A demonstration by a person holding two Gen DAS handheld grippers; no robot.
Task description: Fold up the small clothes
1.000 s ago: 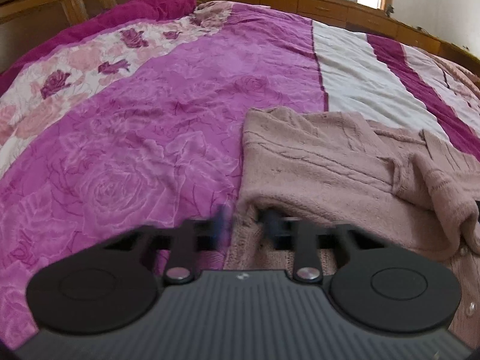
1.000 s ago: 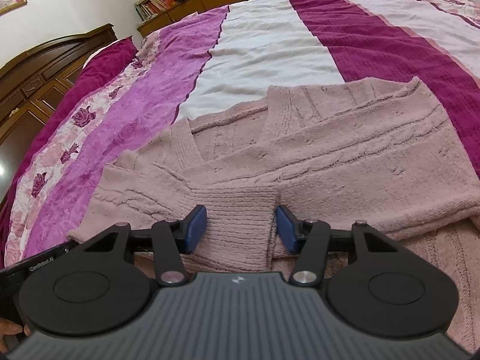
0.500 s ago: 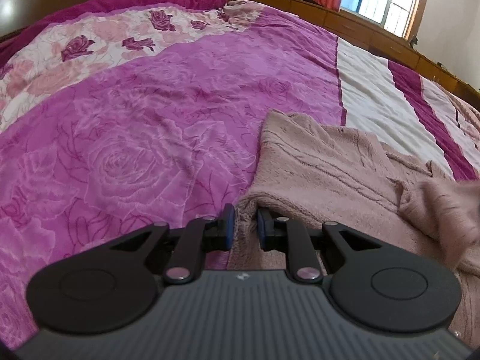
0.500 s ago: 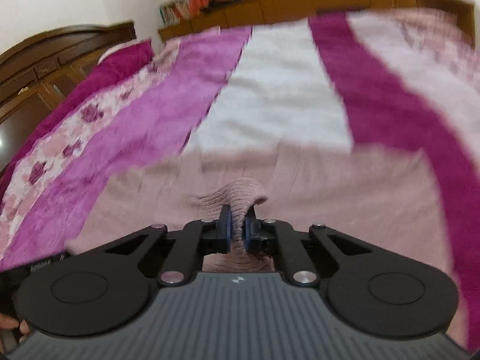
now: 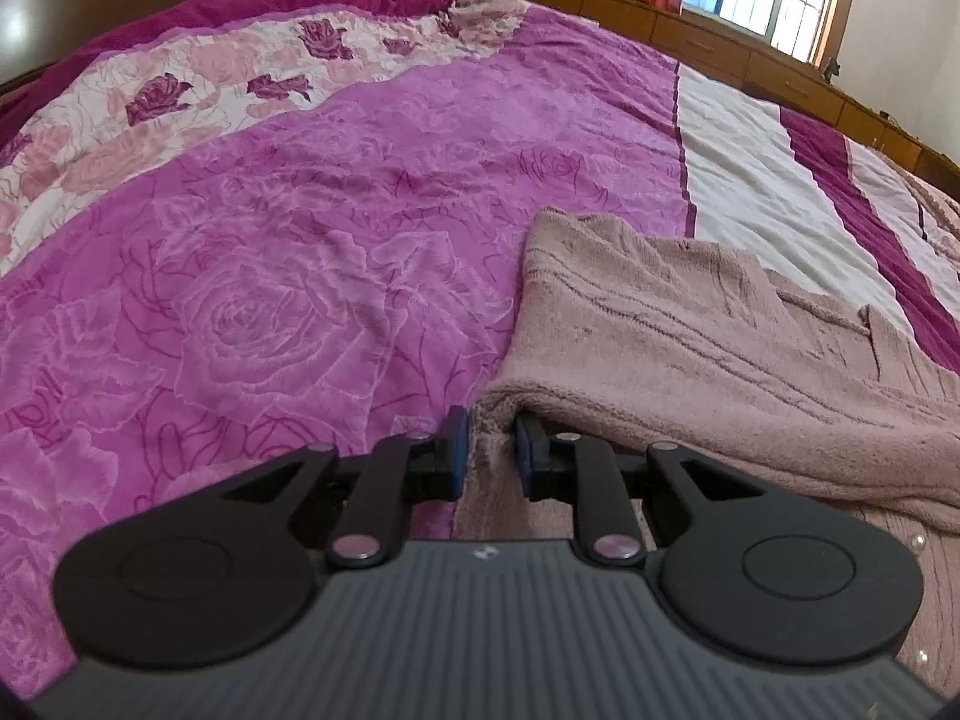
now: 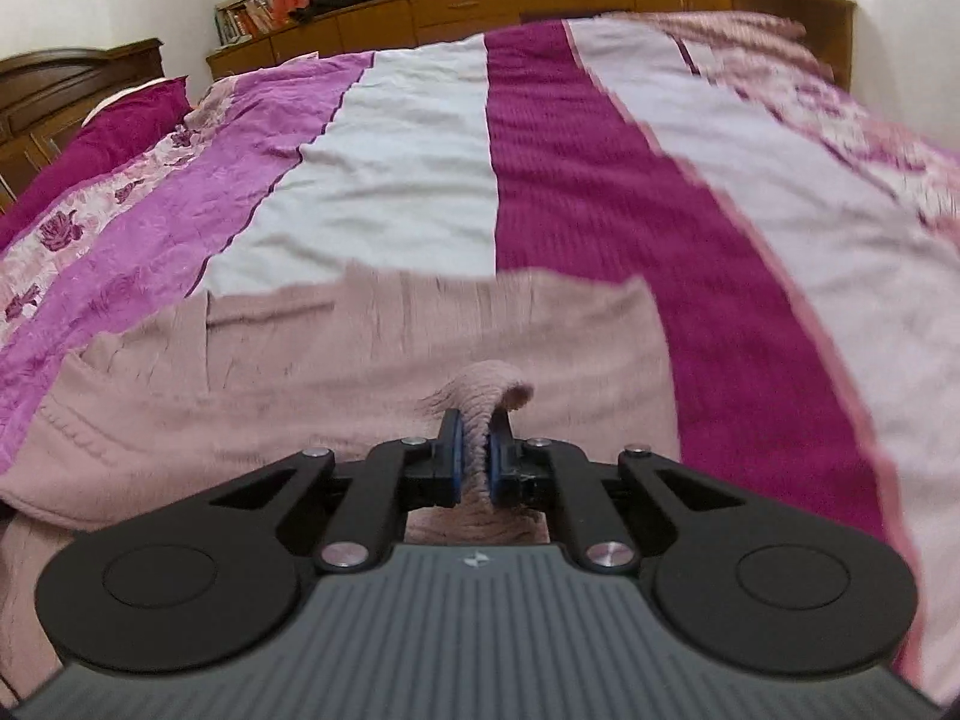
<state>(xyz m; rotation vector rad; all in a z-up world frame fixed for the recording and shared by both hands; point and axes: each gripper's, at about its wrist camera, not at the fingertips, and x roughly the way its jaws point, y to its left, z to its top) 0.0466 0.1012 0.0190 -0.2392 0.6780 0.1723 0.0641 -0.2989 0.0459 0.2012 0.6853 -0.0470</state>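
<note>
Left gripper (image 5: 489,445) and right gripper (image 6: 473,461) each clamp folds of the pink knitted cardigan (image 5: 690,348) on the bed (image 5: 300,240).

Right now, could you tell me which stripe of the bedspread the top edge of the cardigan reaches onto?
The plain white stripe: the cardigan ends on it, between the purple stripe and the dark magenta stripe.

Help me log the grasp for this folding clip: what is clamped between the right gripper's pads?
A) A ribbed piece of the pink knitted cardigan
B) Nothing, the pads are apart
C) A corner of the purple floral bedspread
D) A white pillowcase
A: the right gripper has its pads pressed on a ribbed fold of the pink knitted cardigan, which bunches up above them.
</note>
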